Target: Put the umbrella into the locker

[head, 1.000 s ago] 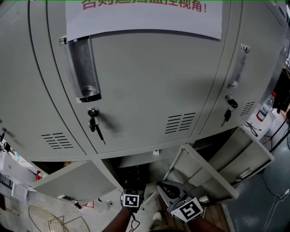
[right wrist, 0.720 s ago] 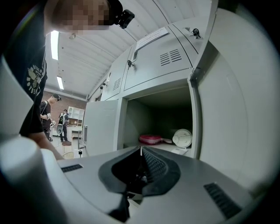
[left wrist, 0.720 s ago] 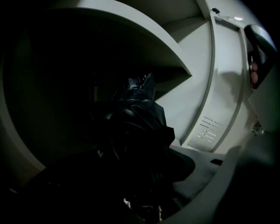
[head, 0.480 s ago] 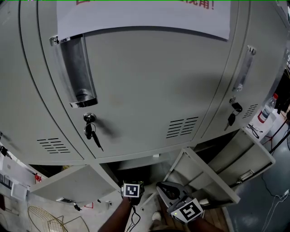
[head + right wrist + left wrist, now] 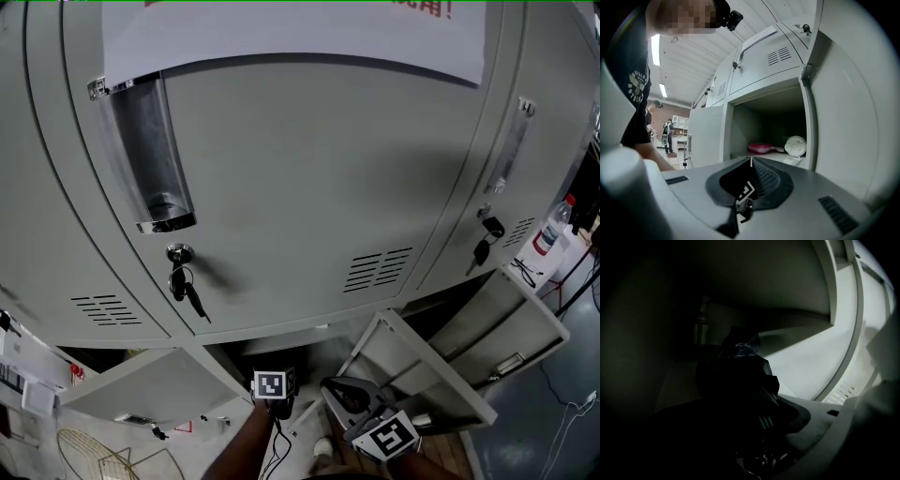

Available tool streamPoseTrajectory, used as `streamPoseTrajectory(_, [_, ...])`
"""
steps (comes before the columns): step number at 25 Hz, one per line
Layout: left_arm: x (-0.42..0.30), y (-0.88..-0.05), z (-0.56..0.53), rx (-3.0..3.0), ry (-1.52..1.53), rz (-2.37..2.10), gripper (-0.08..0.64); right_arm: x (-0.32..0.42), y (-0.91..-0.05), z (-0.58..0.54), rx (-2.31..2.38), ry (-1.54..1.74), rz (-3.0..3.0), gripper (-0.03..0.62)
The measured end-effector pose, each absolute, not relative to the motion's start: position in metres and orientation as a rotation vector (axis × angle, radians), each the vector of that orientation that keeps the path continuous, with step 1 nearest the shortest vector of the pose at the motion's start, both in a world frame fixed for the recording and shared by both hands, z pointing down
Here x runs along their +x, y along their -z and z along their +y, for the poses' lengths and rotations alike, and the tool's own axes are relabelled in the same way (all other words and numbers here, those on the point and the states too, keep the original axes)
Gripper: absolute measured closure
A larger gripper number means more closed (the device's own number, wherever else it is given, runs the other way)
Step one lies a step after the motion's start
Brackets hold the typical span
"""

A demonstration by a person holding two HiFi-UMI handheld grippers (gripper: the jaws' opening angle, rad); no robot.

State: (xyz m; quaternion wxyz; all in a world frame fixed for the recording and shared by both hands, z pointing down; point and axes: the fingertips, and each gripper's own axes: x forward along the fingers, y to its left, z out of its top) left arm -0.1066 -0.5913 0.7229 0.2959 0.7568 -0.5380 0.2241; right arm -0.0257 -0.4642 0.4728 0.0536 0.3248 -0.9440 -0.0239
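Note:
The folded black umbrella [image 5: 740, 376] shows as a dark bundle inside the unlit lower locker compartment [image 5: 281, 352]. My left gripper [image 5: 750, 427] reaches into that compartment. Its marker cube [image 5: 272, 384] sits at the opening in the head view. The jaws have just been opening with the umbrella between them. The one pad that shows [image 5: 765, 420] still lies against the fabric, and the other jaw is lost in the dark. My right gripper [image 5: 751, 161] is shut with nothing in it. It hangs level outside the lockers, right of the left one [image 5: 352, 398].
Two lower doors hang open, one to the left [image 5: 141, 384] and one to the right [image 5: 422, 366]. A key bunch [image 5: 180, 281] hangs from the upper door. The neighbouring open compartment holds a pink item [image 5: 761, 148] and a white round one [image 5: 795, 146]. A bottle [image 5: 547, 225] stands right.
The left gripper's cube has gone a little further up into the dark locker opening. The head view has tilted, so the upper doors sit lower. The right gripper has barely moved.

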Motion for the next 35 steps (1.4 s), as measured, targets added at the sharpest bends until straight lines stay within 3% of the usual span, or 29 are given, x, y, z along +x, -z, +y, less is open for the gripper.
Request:
streamPoseTrajectory(11, [-0.104, -0.712, -0.591, 2.074, -0.635, -1.407, 0.216, -0.032, -0.467, -0.455, 0.971, 0.077, -2.886, 0.56])
streamPoseTrajectory(35, [-0.108, -0.686, -0.506, 2.158, -0.63, -1.469, 0.215, -0.041, -0.454, -0.396, 0.952, 0.086, -2.91, 0.56])
